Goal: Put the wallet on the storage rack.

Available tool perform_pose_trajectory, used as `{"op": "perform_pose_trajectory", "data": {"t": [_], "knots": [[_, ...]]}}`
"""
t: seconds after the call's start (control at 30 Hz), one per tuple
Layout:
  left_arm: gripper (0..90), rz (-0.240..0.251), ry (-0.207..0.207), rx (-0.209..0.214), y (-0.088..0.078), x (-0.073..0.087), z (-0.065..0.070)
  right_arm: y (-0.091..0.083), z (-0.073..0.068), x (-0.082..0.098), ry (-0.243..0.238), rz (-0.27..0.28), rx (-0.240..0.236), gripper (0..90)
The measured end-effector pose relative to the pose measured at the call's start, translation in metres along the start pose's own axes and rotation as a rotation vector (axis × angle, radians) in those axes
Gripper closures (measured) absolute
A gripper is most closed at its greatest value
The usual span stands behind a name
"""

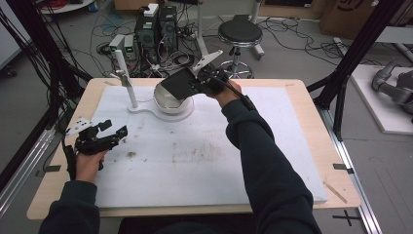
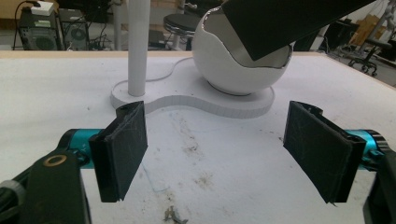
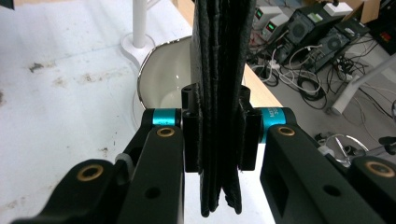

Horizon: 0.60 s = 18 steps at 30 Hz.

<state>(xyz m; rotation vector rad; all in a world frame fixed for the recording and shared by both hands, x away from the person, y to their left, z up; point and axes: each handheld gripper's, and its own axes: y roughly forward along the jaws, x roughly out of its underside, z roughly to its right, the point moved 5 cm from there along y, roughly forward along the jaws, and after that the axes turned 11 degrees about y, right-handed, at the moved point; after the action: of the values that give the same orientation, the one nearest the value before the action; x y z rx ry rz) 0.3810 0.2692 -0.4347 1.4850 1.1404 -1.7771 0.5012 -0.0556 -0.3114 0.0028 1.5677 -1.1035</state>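
1. Beyond the table (image 1: 302, 92) lies a grey floor with a black stool (image 1: 239, 33), computer towers (image 1: 157, 24) and tangled cables.
2. White foam sheet (image 1: 195, 161), marked with brown stains, covers most of the wooden table.
3. On the sheet's far left part sits a white base (image 2: 224, 105) carrying a white post (image 1: 124, 78) and a white bowl (image 2: 219, 65) with a pale, shiny inside.
4. The right gripper (image 1: 202, 80) hangs over the bowl, its jaws clamped on a flat black wallet (image 3: 219, 93).
5. In the high view the wallet (image 1: 178, 84) tilts, its lower edge over the bowl's opening; whether it touches the rim is unclear.
6. In the left gripper view the wallet's dark corner (image 2: 280, 23) overlaps the bowl's rim.
7. The left gripper (image 1: 113, 129) hovers near the table's left edge, well apart from the bowl, jaws spread wide with nothing between them.
8. Its black pads (image 2: 123, 149) face the base across stained foam.
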Motion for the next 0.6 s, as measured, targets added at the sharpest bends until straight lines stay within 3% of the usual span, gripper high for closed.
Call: {"op": "perform_pose_trajectory", "data": {"t": [0.37,0.53,0.6], "knots": [[22.8,0.002,-0.015,0.009,0.000,0.000,-0.001,0.023,-0.014,-0.013,-0.102,-0.070,0.066,76.7],[23.3,0.002,-0.017,0.011,0.000,0.000,-0.001,0.040,-0.016,-0.013,-0.090,-0.087,0.060,76.3],[23.3,0.002,-0.019,0.011,0.000,0.000,-0.001,0.044,-0.017,-0.015,-0.078,-0.070,0.047,76.0]]}}
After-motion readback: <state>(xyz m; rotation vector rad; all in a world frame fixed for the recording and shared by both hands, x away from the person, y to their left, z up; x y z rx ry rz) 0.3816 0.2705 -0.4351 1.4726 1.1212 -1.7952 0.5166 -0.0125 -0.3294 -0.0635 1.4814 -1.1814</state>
